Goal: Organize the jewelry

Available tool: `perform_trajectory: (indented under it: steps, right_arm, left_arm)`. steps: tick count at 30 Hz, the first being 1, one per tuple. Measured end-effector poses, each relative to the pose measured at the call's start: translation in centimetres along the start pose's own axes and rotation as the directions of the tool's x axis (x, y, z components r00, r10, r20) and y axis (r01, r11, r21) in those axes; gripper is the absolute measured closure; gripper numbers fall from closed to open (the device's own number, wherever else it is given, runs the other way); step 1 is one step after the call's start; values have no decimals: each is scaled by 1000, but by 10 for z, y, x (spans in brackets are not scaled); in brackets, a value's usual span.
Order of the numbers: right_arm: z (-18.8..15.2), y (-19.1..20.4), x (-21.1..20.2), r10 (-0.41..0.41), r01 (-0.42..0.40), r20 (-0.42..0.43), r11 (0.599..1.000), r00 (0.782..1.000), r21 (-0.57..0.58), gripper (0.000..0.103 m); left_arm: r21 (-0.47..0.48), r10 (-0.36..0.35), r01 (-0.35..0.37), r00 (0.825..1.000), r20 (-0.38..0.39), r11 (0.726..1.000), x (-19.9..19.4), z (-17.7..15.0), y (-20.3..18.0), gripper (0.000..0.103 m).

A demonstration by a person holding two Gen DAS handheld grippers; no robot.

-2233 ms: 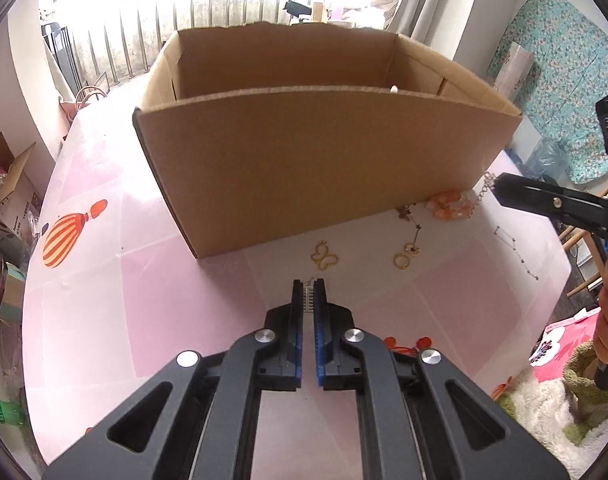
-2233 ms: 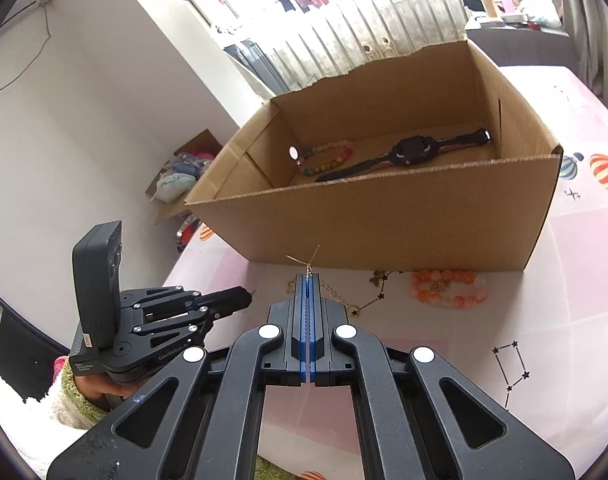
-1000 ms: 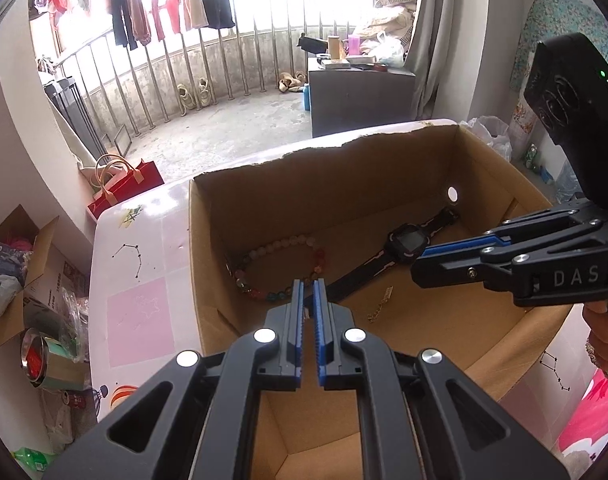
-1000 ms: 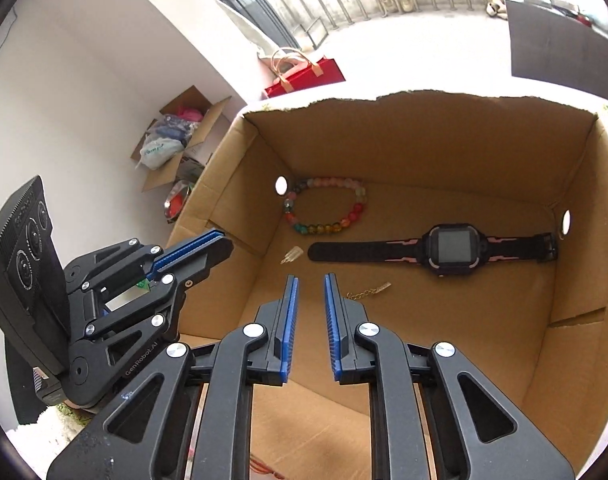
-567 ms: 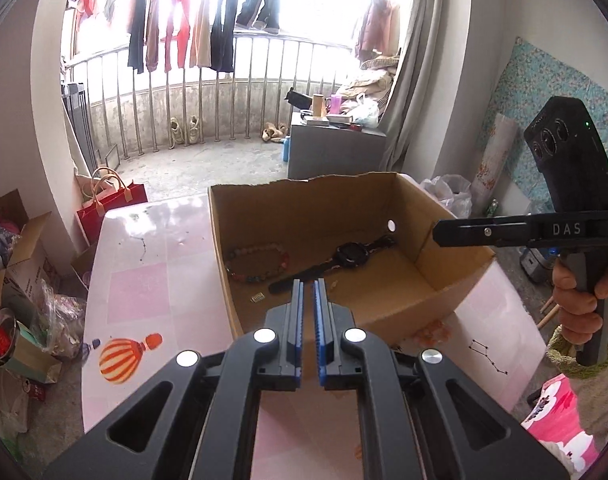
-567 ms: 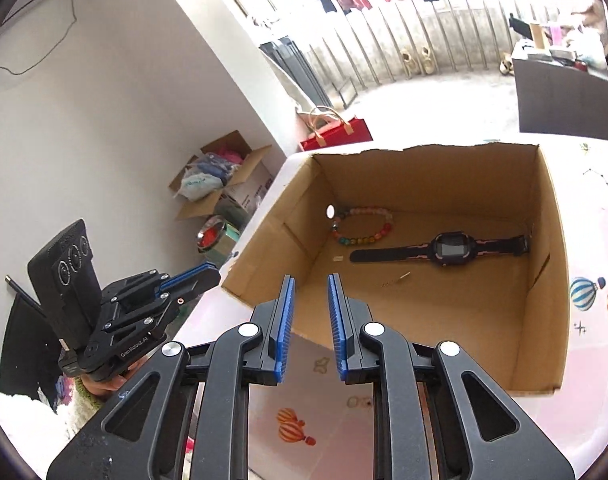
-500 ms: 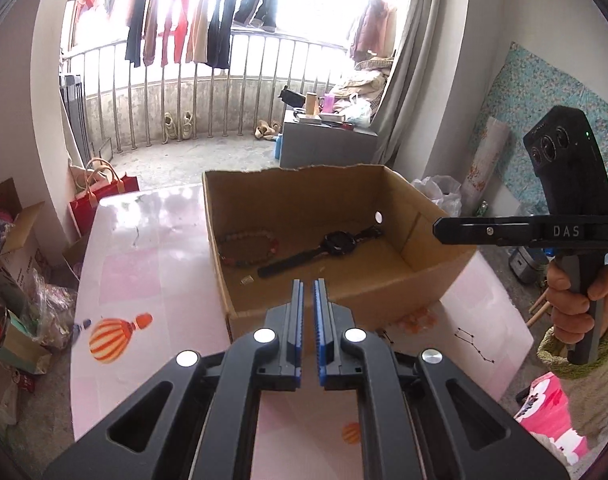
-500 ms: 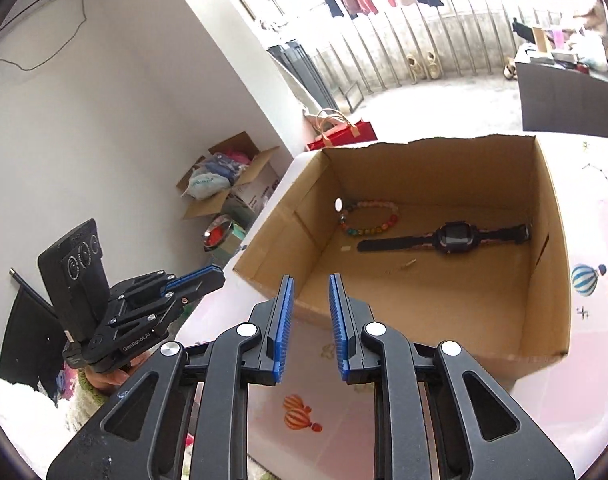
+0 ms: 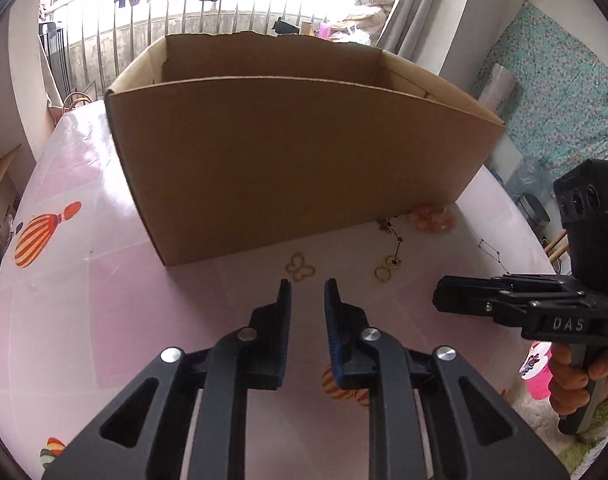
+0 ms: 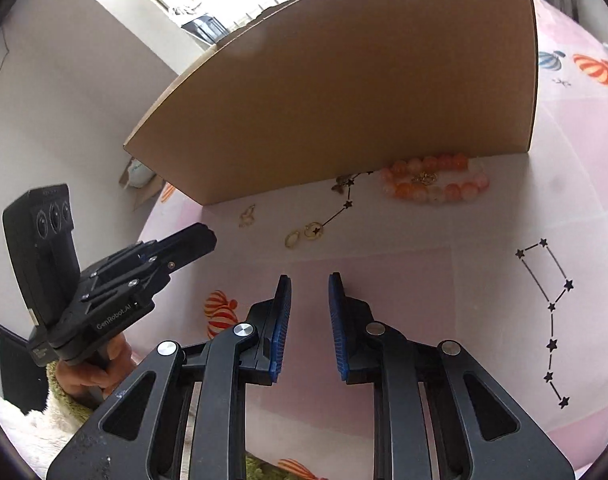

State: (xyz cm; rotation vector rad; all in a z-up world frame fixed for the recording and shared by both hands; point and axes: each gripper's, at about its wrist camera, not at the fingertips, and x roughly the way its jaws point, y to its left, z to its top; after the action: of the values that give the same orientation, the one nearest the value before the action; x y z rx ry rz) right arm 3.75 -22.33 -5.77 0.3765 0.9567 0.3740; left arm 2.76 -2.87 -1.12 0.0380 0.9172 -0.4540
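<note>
Butterfly earring [image 9: 300, 271] just ahead of released left hand-held gripper [image 9: 307, 294]; right hand-held gripper [image 10: 310, 290] likewise released.

Ahead of the left gripper [image 9: 307, 286], the inside floor of the cardboard box [image 9: 296, 168] is hidden by its near wall, so its contents cannot be told. In the right wrist view only that wall is shown, cut off by the top edge. The beaded bracelet [image 9: 432, 218], ahead and right, is blurred. The small gold pieces [image 10: 304, 234] ahead of the right gripper [image 10: 310, 280] are too small to be identified.
</note>
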Motion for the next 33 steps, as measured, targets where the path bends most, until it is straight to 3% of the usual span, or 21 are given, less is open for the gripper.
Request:
perform_trajectory:
  steps: [3, 7, 15, 25, 33]
  right_arm:
    - [-1, 5, -1, -43, 45, 48, 998, 998, -36, 68]
    - [-8, 11, 1, -76, 84, 99, 994, 992, -75, 68]
    - [-14, 7, 5, -89, 104, 138, 989, 986, -108, 68]
    - [-23, -4, -5, -62, 77, 144, 992, 988, -101, 68]
    - [-25, -5, -4, -63, 79, 146, 991, 987, -106, 68]
  left_arm:
    - [18, 18, -18, 1000, -3, 1000, 11, 8, -4, 71]
    - [36, 97, -96, 995, -8, 995, 22, 6, -8, 70]
    - [83, 171, -171, 985, 5, 982, 23, 6, -20, 70]
    - [97, 176, -177, 984, 20, 979, 25, 7, -19, 87]
    - [113, 182, -183, 983, 24, 977, 22, 6, -18, 87]
